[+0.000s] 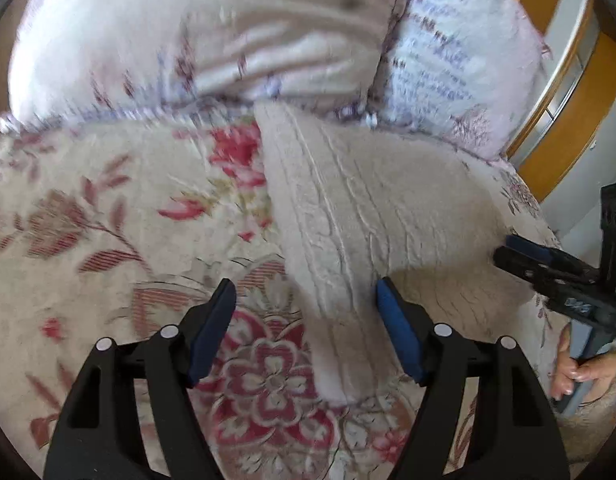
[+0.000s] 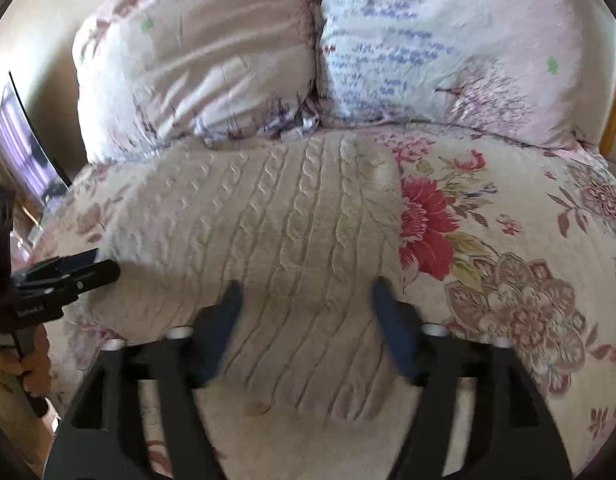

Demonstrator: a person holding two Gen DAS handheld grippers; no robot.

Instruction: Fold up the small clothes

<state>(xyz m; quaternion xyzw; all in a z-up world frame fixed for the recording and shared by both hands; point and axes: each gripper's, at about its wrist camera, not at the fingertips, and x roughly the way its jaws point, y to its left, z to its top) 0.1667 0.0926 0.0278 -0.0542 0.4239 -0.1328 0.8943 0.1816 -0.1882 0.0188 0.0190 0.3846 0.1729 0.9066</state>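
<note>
ok so count time: one cream cable-knit sweater (image 2: 268, 232) on one floral bedspread (image 2: 507, 280), and two pillows behind it, a pinkish pillow (image 2: 196, 64) and a pale pillow with blue script (image 2: 419, 40). Grippers come to two, the left gripper (image 1: 306, 300) and the right gripper (image 2: 306, 300), each with two blue-padded fingers, so four pads total. I also count one dark screen (image 2: 28, 148) off at the edge, and one bare hand (image 1: 579, 372) visible on a handle
</note>
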